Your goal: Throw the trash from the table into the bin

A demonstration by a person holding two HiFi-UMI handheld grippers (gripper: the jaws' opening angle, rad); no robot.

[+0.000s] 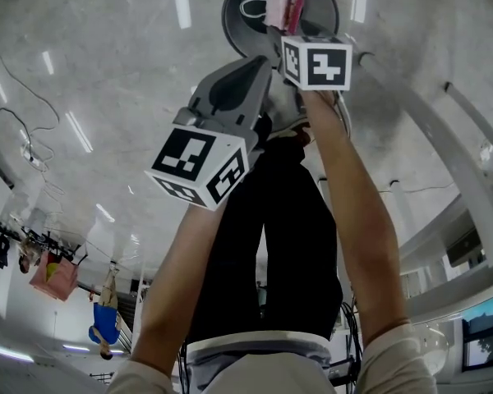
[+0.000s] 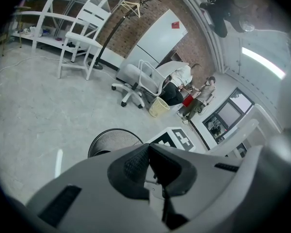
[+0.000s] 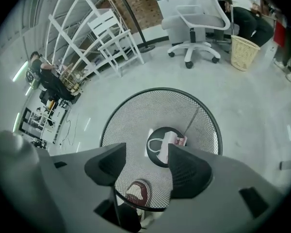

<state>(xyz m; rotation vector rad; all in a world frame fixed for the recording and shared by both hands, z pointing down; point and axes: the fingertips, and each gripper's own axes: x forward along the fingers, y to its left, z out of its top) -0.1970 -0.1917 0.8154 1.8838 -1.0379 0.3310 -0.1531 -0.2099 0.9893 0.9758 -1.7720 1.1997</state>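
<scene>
Your right gripper is held above the mesh bin, pointing steeply down into it. Its jaws stand wide apart, and nothing sits between the pads. The trash, a small pink-and-white packet with a white loop, lies on the dark floor of the bin. In the right gripper view it shows through the gap between the jaws, close to the tip of the right-hand jaw, well below both pads and touching neither. A shoe shows through the near wall of the mesh. In the head view the trash lies inside the bin, just past the marker cube of the right gripper. Your left gripper has its jaws closed, with the pads meeting at the tips and nothing held between them. In the left gripper view the bin lies on the floor just beyond the jaw tips and to their left. In the head view the left gripper sits beside the right gripper, short of the bin's rim and clear of the trash.
</scene>
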